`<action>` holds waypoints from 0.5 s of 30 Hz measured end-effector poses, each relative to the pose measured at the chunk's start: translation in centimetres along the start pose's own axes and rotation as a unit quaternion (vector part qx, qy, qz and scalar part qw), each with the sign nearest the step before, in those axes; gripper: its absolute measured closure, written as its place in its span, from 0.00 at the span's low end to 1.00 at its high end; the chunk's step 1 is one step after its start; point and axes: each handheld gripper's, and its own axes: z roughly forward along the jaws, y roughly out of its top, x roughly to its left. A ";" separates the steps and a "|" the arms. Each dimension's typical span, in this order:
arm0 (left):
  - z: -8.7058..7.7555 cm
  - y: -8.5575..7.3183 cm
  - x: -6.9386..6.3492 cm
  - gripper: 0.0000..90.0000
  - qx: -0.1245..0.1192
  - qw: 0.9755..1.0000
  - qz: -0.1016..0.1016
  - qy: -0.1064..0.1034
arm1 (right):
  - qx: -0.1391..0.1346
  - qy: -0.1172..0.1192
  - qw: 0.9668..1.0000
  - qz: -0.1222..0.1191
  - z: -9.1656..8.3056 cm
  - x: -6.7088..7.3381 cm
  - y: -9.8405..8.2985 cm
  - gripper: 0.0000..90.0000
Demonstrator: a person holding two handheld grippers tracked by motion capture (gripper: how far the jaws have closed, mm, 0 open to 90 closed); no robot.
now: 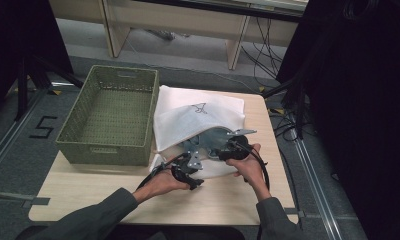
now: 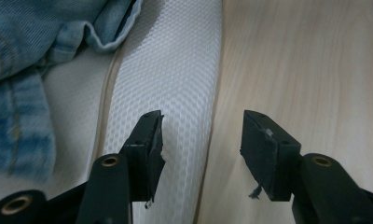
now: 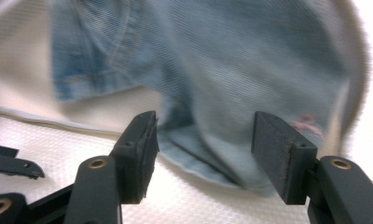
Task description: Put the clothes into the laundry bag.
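Denim garment [image 3: 250, 60] inside white mesh bag [image 1: 198, 117]

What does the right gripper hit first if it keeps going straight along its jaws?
Most likely the blue denim garment inside the white mesh bag. The right gripper stands open with denim straight ahead between its jaws. The picture is blurred, so depth is uncertain; it may brush the bag's rim first.

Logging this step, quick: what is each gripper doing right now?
Left gripper: jaws open, holding nothing, above the white mesh laundry bag.
Right gripper: jaws open, holding nothing, facing the blue denim garment.
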 end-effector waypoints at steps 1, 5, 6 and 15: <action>0.2 0.1 0.0 0.54 -0.001 1.000 -0.004 0.000 | -0.004 -0.015 1.000 -0.004 0.1 -0.2 -0.1 0.46; 1.2 0.0 0.1 0.63 0.004 1.000 -0.001 -0.005 | 0.007 -0.008 1.000 0.007 1.2 -0.9 -0.5 0.55; 1.3 -0.1 0.2 0.69 -0.001 1.000 -0.013 -0.014 | 0.011 -0.009 1.000 -0.011 1.8 -0.9 -0.7 0.63; 0.9 -0.2 0.1 0.95 0.010 1.000 0.001 -0.012 | 0.023 0.022 0.998 -0.047 3.4 2.2 -0.1 0.93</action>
